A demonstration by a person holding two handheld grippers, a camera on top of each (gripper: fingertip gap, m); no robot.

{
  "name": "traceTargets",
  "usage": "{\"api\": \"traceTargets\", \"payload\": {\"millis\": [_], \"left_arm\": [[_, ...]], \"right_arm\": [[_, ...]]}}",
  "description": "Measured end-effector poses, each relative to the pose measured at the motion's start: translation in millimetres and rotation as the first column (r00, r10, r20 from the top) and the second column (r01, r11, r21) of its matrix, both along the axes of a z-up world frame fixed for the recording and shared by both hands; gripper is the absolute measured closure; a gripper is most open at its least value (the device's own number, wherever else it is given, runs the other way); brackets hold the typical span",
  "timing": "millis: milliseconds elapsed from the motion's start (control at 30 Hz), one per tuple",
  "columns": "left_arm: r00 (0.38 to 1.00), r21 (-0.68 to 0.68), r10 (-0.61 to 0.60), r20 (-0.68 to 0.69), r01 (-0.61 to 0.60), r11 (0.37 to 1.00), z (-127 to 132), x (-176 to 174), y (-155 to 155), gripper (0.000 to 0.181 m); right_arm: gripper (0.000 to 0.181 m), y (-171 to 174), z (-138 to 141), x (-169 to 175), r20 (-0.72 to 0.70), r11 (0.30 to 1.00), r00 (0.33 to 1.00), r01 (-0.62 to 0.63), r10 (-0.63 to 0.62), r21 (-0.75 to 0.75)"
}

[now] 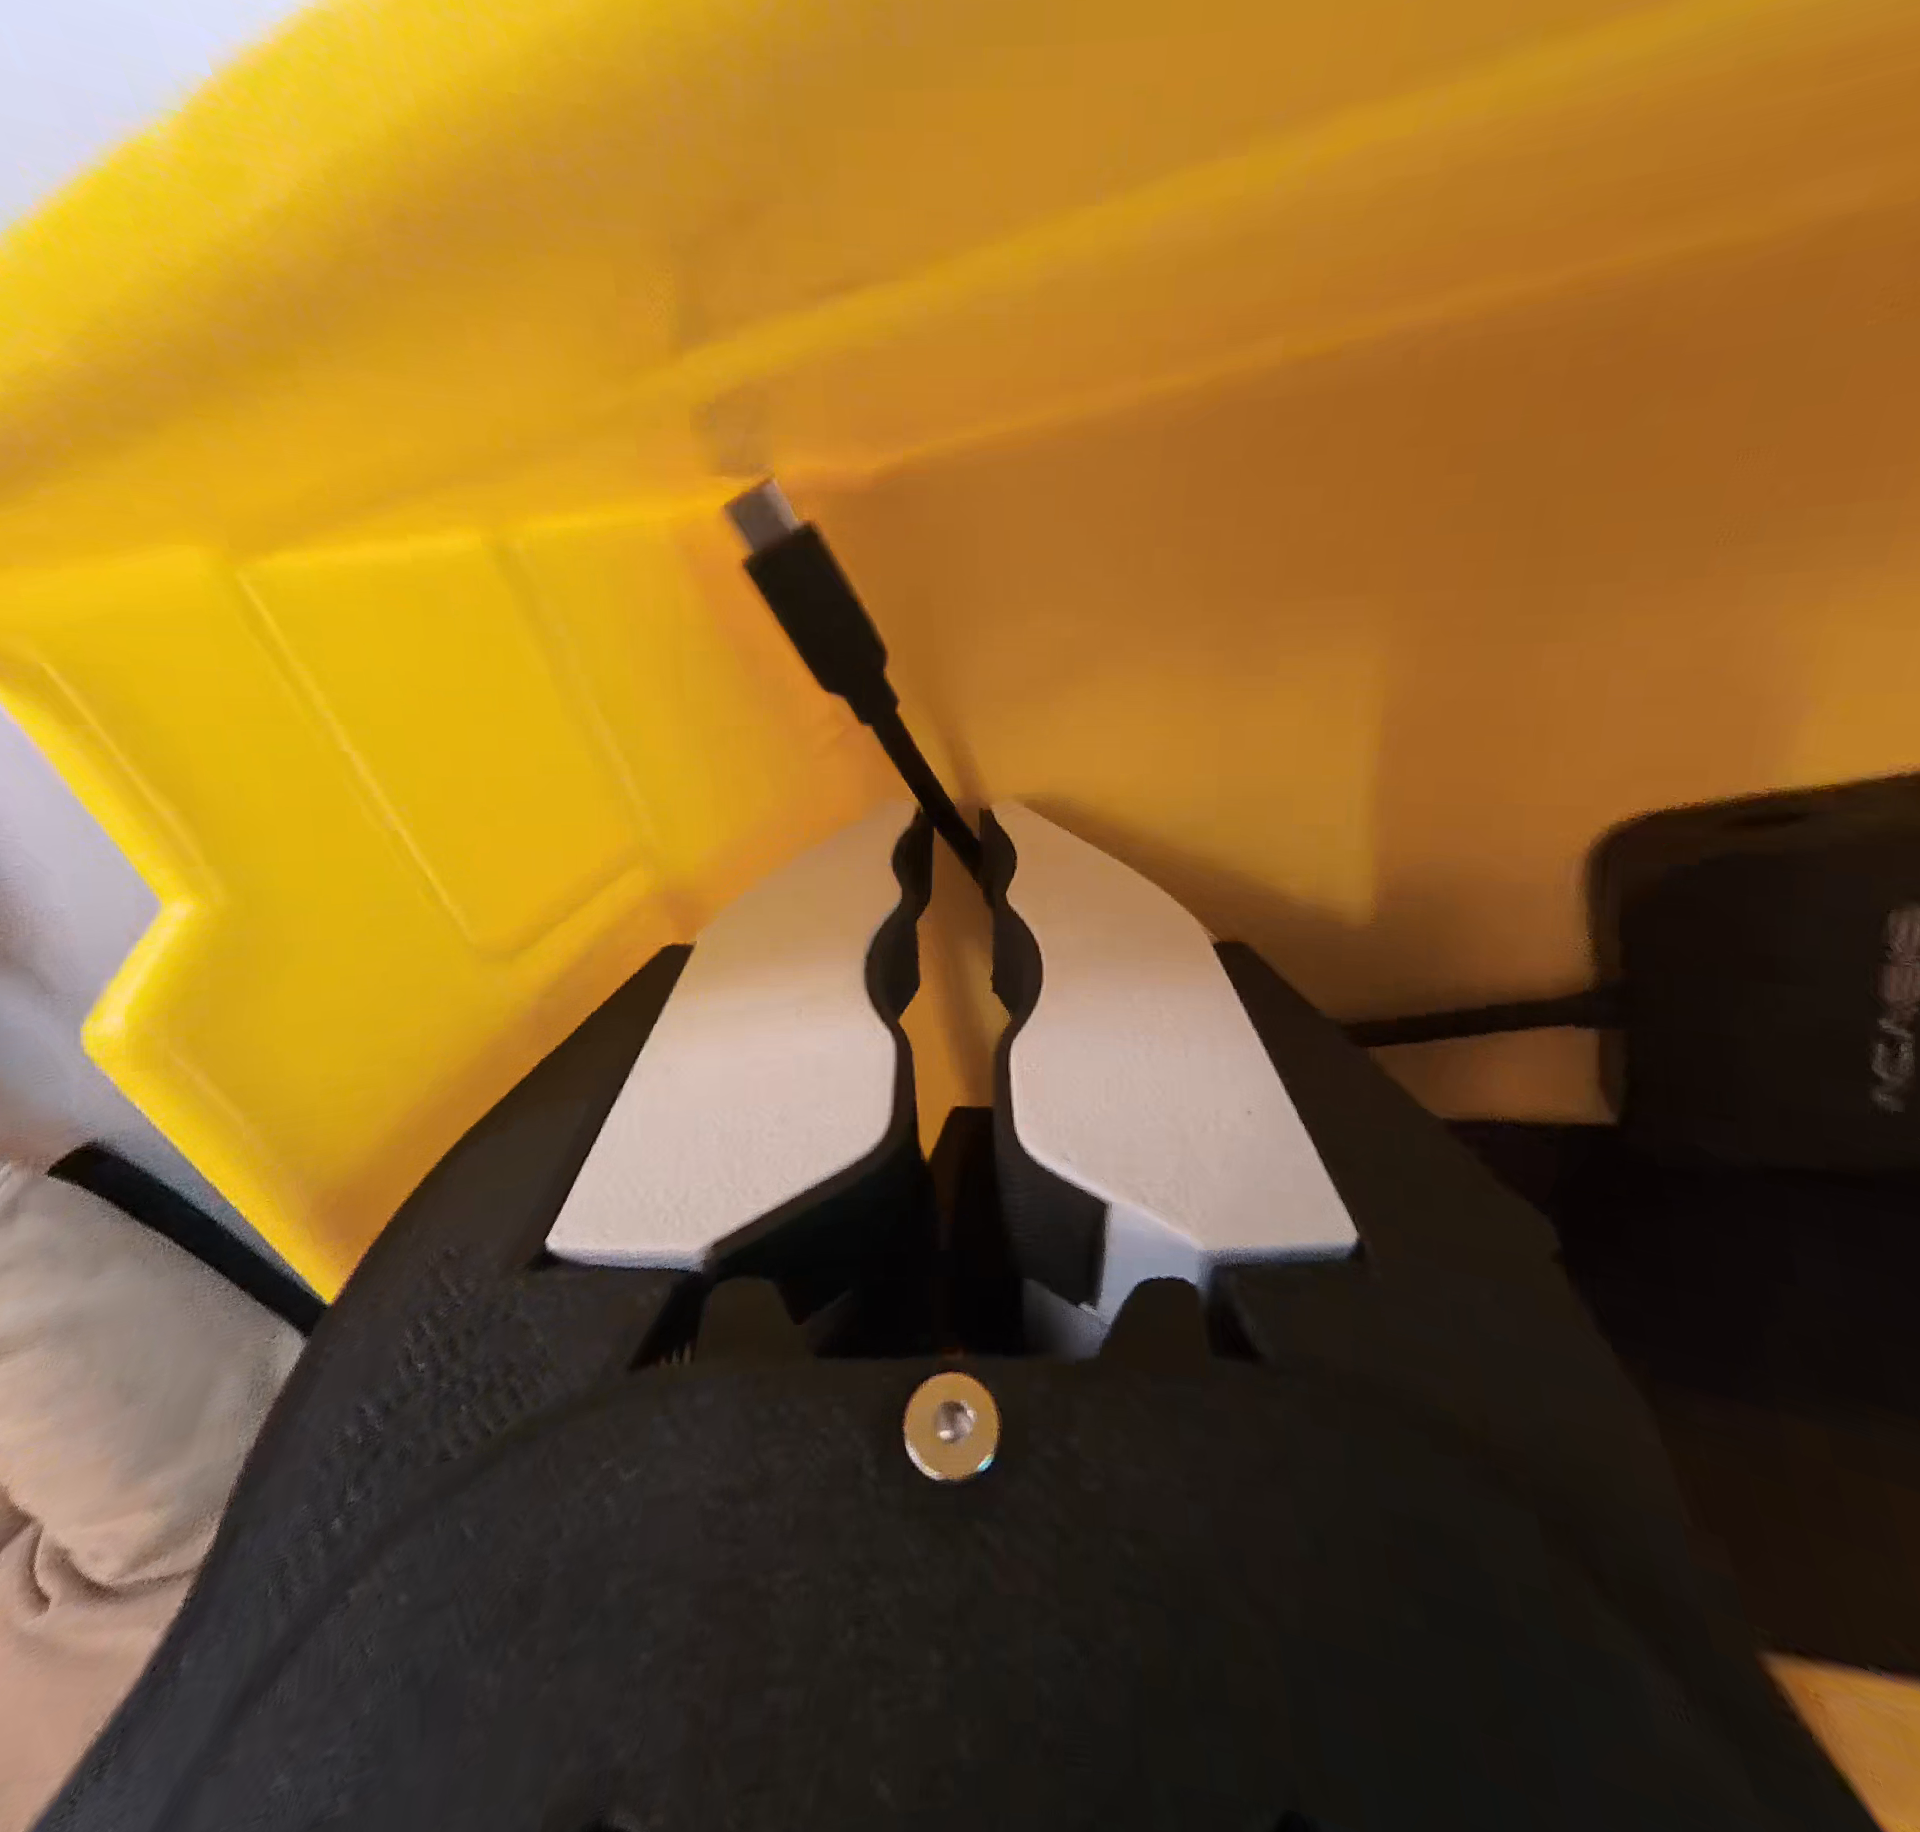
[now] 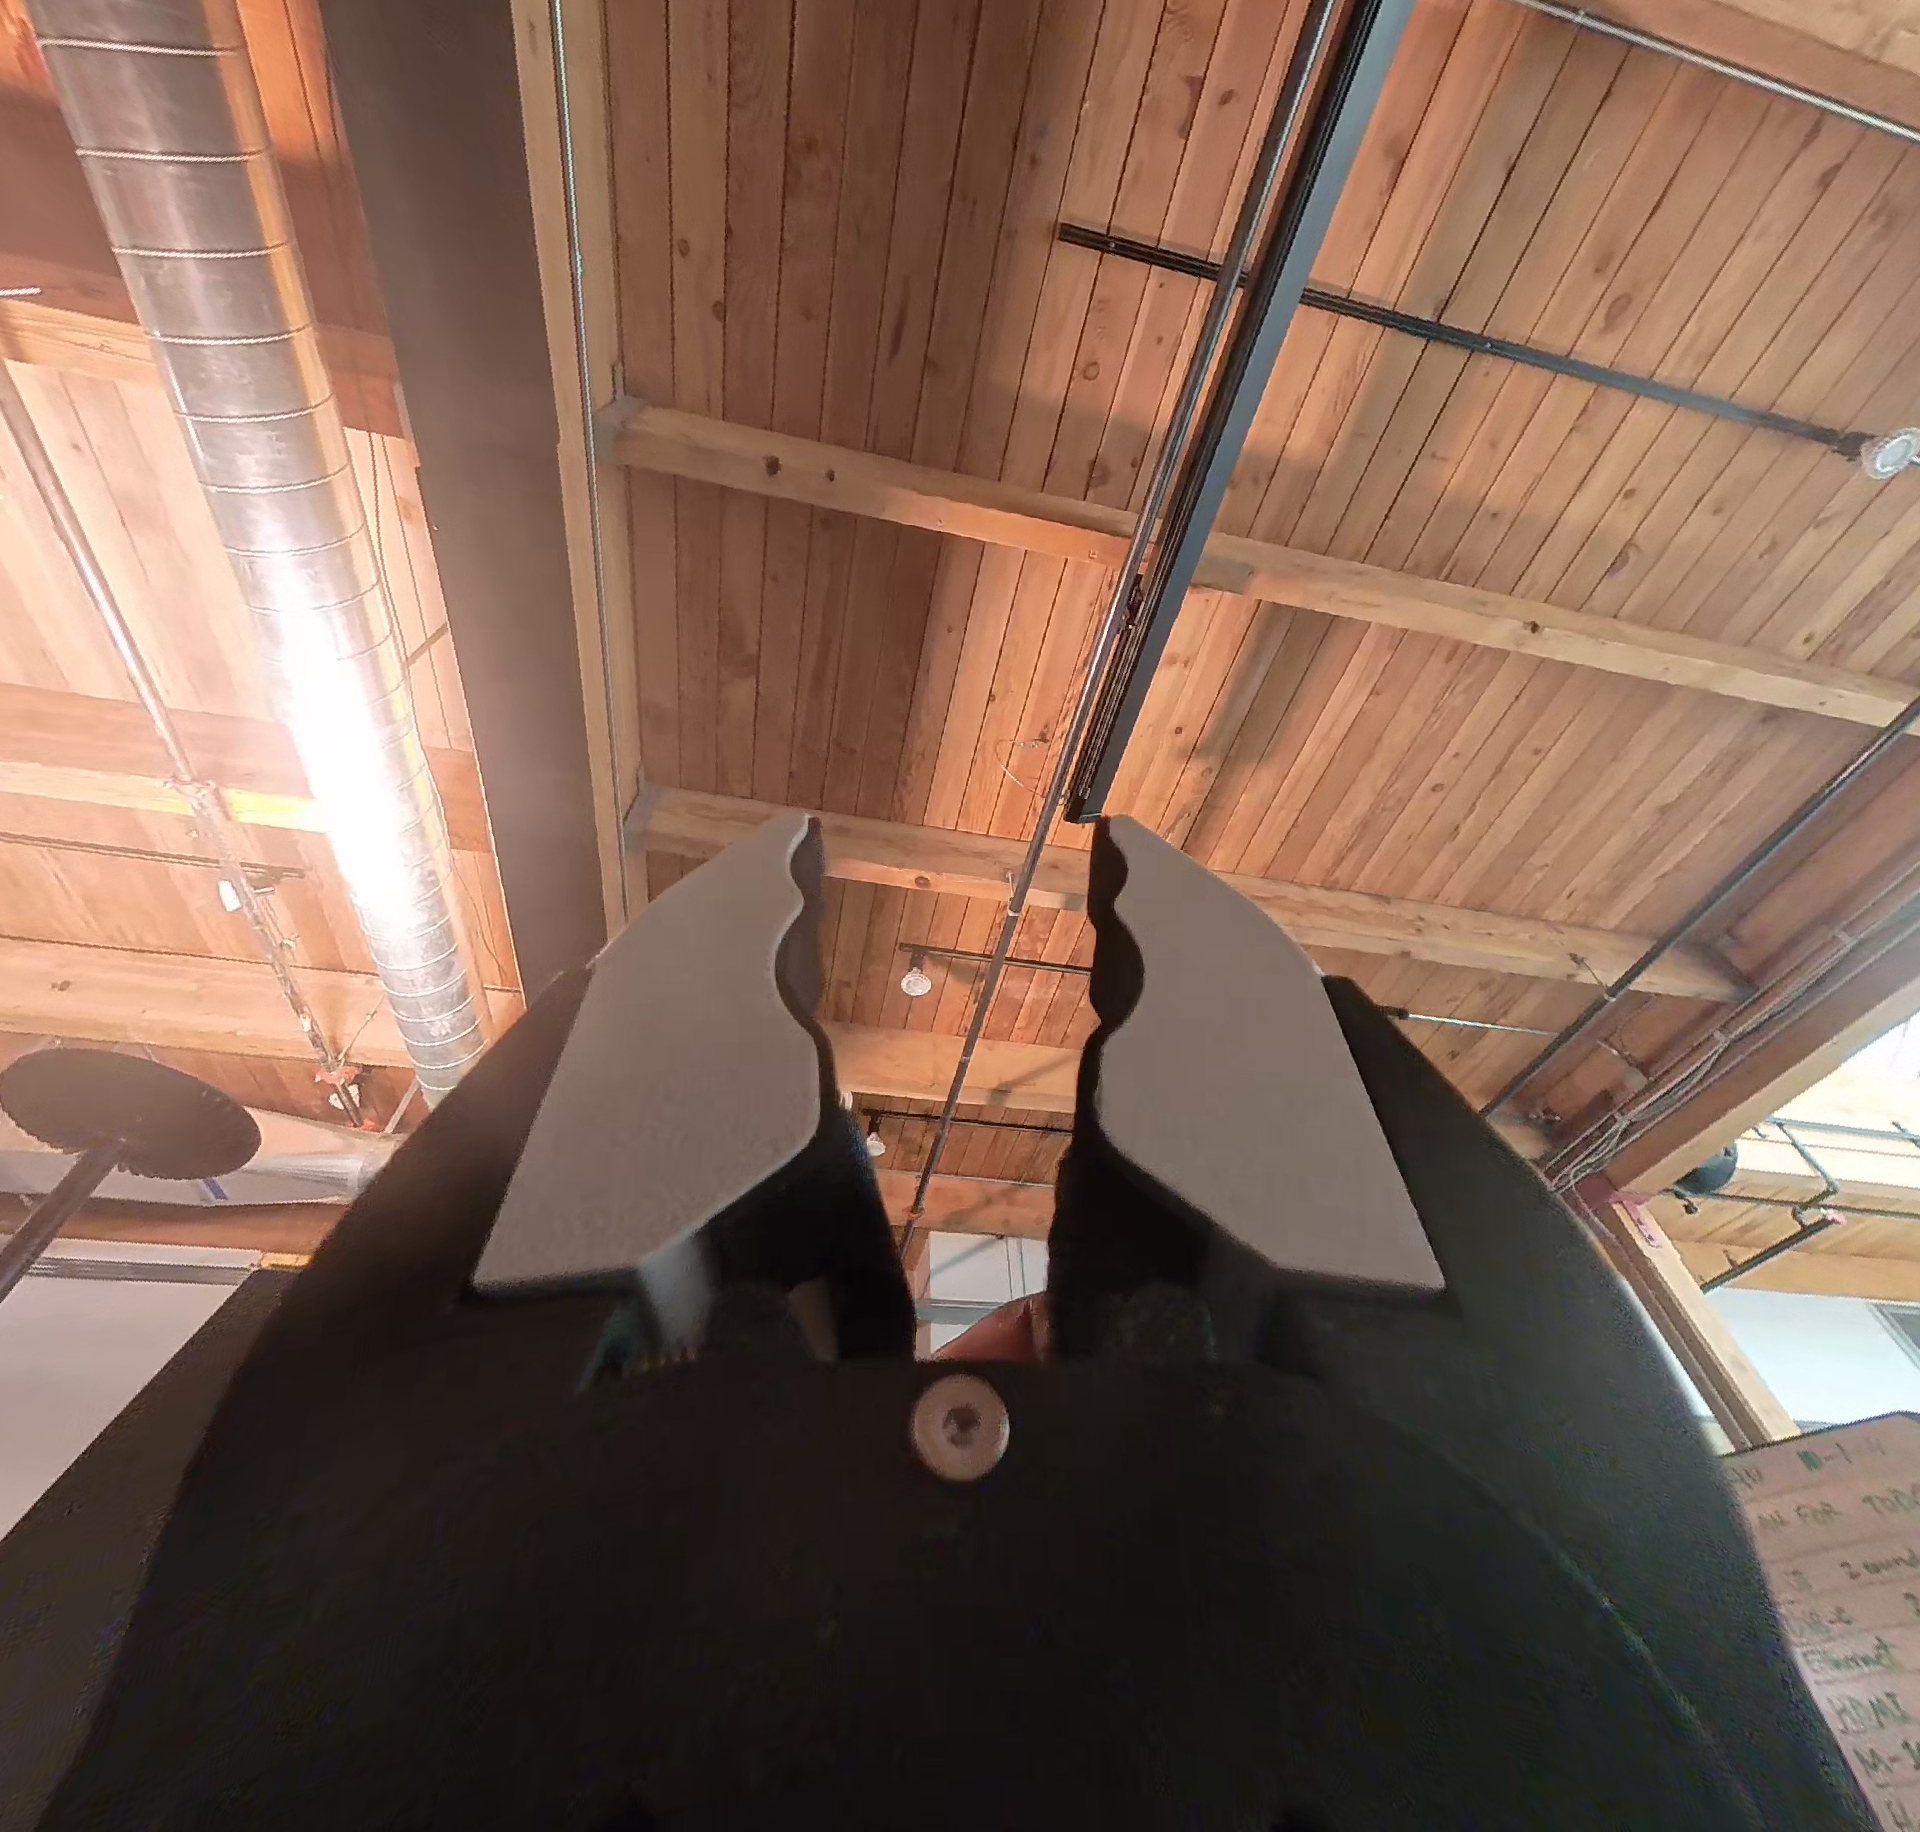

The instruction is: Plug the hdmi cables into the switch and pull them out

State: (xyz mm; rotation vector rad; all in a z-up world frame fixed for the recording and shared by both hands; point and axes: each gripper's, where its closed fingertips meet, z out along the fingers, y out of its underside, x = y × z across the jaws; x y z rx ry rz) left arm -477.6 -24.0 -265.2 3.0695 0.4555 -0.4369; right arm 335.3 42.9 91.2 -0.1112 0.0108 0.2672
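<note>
In the left wrist view my left gripper (image 1: 954,826) is shut on a thin black cable (image 1: 920,759) just behind its plug. The black plug (image 1: 821,619) with a small silver tip (image 1: 758,517) sticks out up and to the left, close to the yellow bin wall (image 1: 416,722). A black box, the switch (image 1: 1766,961), lies at the right edge with another black cable (image 1: 1475,1022) running into its left side. My right gripper (image 2: 956,837) points up at the wooden ceiling, open and empty.
A yellow plastic bin (image 1: 1143,224) fills most of the left wrist view, very close. Beige cloth (image 1: 94,1387) shows at the lower left. In the right wrist view there are a metal duct (image 2: 260,494), ceiling rails and a cardboard box (image 2: 1839,1595) at the lower right.
</note>
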Motion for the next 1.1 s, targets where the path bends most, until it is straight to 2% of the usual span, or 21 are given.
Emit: {"api": "traceTargets", "payload": {"millis": [100, 233, 433, 600, 700, 767, 833, 900, 1000, 1033, 1100], "left_arm": [[0.999, 0.139, -0.033, -0.022, 0.036, 0.99, 25, 4, 10, 0.175], [0.991, 0.362, -0.085, -0.102, 0.116, 0.925, 88, 18, 28, 0.177], [0.941, 0.548, -0.187, -0.28, 0.317, 0.774, 177, 62, 51, 0.178], [0.85, 0.6, -0.18, -0.495, 0.484, 0.637, 245, 97, 58, 0.178], [0.812, 0.642, -0.184, -0.555, 0.558, 0.526, 281, 129, 59, 0.178], [0.791, 0.677, -0.203, -0.577, 0.602, 0.423, 303, 158, 60, 0.178], [0.767, 0.696, -0.22, -0.603, 0.64, 0.324, 323, 187, 58, 0.178], [0.743, 0.703, -0.235, -0.626, 0.669, 0.241, 337, 216, 58, 0.177], [0.703, 0.701, -0.279, -0.655, 0.702, 0.124, 350, 264, 63, 0.178], [0.686, 0.697, -0.297, -0.665, 0.712, 0.083, 352, 280, 65, 0.178], [0.647, 0.679, -0.326, -0.689, 0.734, 0.02, 355, 311, 68, 0.178]], "right_arm": [[0.133, 0, -1, 4, -0.017, 1.0, 1.0, -0.013, 0.013, 0.004], [0.133, 1, -1, 3, -0.023, 0.999, 0.999, -0.039, 0.039, 0.003], [0.134, -5, 3, -6, 0.012, 0.998, 0.998, -0.064, 0.064, -0.003], [0.135, 9, 8, -28, 0.112, 0.982, 0.98, -0.154, 0.167, -0.11], [0.144, 24, 7, -61, 0.257, 0.948, 0.93, -0.199, 0.263, -0.248], [0.141, 40, 0, -90, 0.349, 0.894, 0.865, -0.213, 0.36, -0.395], [0.138, 51, -15, -122, 0.425, 0.822, 0.773, -0.21, 0.471, -0.53], [0.126, 46, -33, -160, 0.506, 0.756, 0.62, -0.229, 0.599, -0.613], [0.101, 23, -71, -217, 0.561, 0.63, 0.301, -0.238, 0.771, -0.739], [0.096, 15, -81, -232, 0.556, 0.598, 0.224, -0.227, 0.8, -0.769], [0.092, 1, -93, -258, 0.54, 0.555, 0.127, -0.227, 0.832, -0.801]]}}
